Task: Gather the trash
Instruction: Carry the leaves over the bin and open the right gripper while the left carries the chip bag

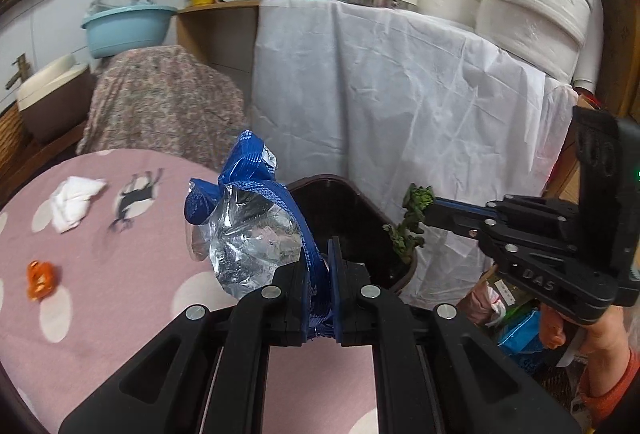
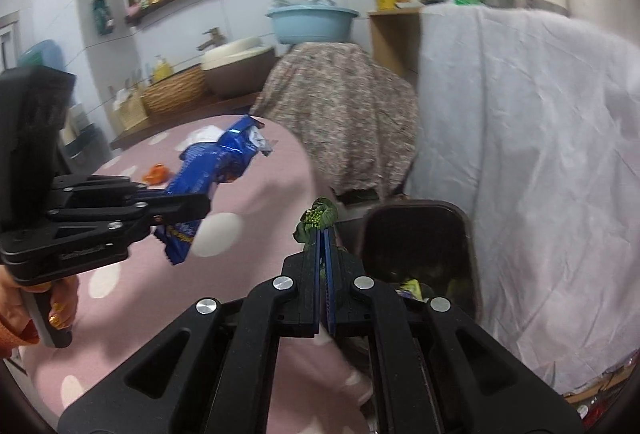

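We hold a crumpled blue wrapper [image 1: 248,218] pinched in our left gripper [image 1: 322,274], its jaws closed tight on the foil, lifted above the pink dotted tablecloth [image 1: 120,298]. Our right gripper [image 2: 323,266] is clamped on a wilted green vegetable scrap [image 2: 318,220], just beside the dark brown trash bin [image 2: 416,234]. Inside the bin we see some yellow-green scraps [image 2: 412,288] at the bottom. A white tissue [image 1: 76,201] and an orange scrap [image 1: 40,278] lie on the tablecloth.
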The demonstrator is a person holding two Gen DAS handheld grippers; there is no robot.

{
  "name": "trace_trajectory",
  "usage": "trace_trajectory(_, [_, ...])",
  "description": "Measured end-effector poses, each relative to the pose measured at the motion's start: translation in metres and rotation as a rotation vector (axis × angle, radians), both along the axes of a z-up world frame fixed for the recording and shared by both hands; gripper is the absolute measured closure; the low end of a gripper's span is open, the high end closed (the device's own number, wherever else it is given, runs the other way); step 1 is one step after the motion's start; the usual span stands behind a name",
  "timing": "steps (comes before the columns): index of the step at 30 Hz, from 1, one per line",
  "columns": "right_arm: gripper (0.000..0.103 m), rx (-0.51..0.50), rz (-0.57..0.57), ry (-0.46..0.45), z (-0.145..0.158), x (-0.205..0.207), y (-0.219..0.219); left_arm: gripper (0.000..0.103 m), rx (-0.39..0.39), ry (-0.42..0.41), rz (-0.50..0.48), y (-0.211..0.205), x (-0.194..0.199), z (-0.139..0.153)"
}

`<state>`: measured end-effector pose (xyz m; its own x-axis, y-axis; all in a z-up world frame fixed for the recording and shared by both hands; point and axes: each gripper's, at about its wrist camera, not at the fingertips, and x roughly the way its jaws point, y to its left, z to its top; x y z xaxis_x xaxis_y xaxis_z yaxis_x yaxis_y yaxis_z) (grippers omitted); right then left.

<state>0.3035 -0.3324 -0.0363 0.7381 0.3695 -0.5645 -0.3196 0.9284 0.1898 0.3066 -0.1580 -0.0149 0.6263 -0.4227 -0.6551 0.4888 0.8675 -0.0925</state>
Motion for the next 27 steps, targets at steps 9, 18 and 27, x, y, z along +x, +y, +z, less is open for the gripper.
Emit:
trace_trajectory(9, [0.100, 0.018, -0.120, 0.130, -0.073, 0.060, -0.056, 0.094, 0.021, 0.089, -0.041, -0.062, 0.040, -0.026])
trace_trajectory(18, [0.097, -0.014, -0.187, 0.209, -0.137, 0.100, -0.063, 0.094, 0.071, 0.146, -0.046, -0.095, 0.064, -0.054])
trace_trajectory(27, [0.047, 0.012, -0.225, 0.191, -0.154, 0.082, -0.076, 0.094, 0.115, 0.156, -0.060, -0.114, 0.076, -0.064])
